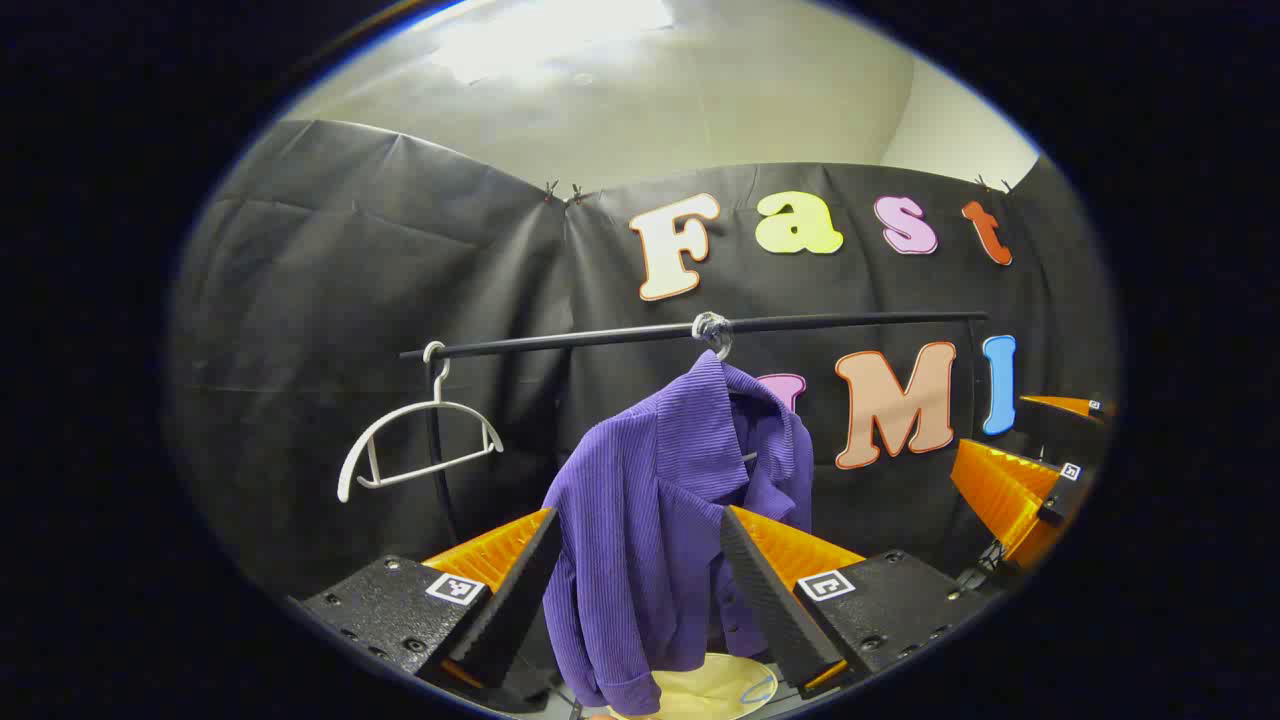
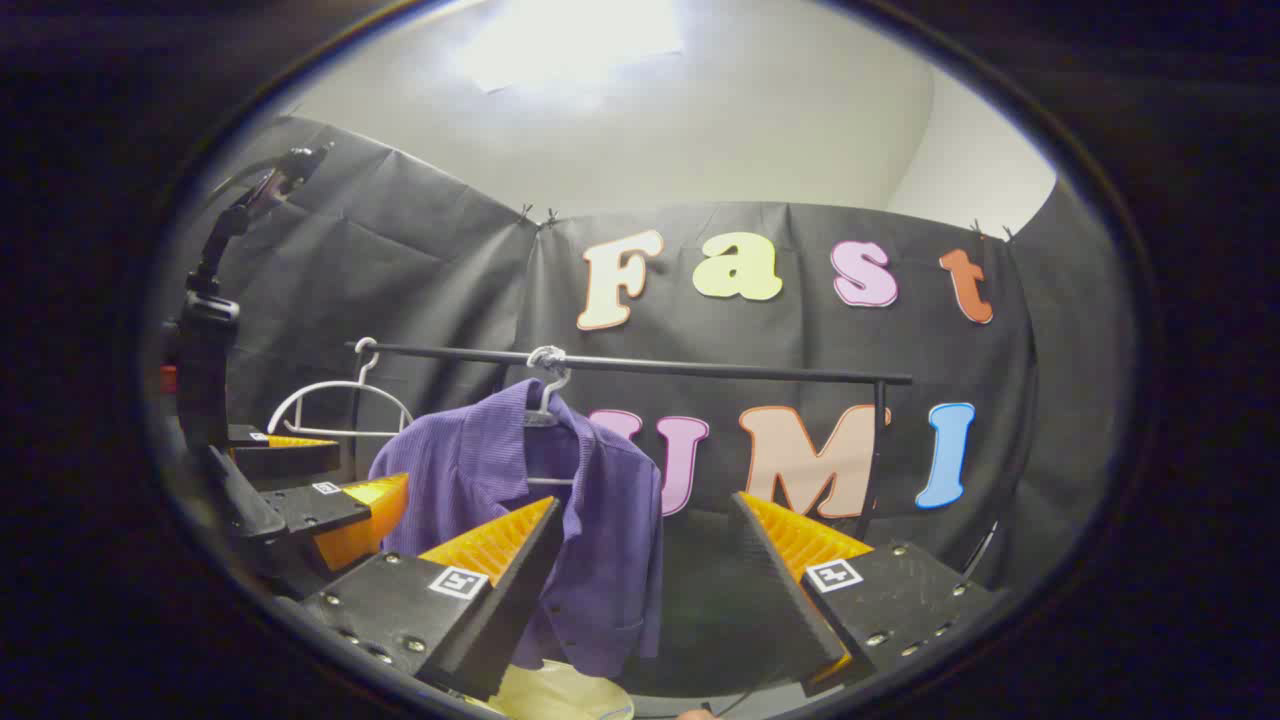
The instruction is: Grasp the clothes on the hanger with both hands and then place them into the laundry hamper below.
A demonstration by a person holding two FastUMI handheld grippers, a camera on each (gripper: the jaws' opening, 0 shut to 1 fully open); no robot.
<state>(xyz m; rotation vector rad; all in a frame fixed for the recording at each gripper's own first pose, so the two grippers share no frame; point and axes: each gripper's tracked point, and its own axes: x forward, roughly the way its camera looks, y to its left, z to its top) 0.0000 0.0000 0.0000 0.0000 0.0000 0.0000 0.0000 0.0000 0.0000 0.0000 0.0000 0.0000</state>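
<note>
Left gripper point(image 1: 640, 560) spread wide, holding nothing, fingers framing the purple shirt point(image 1: 650, 520) without visible contact. Right gripper point(image 2: 640, 560) equally wide, empty, shirt behind its left finger. Shirt hung on a hanger from the black rail point(image 1: 700, 330), above the pale hamper point(image 1: 715, 690). Empty white hanger point(image 1: 415, 445) near the rail's left end; open room right of the shirt.

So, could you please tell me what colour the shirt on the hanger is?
Purple, with a fine ribbed texture; the shirt shows best in the left gripper view.
</note>
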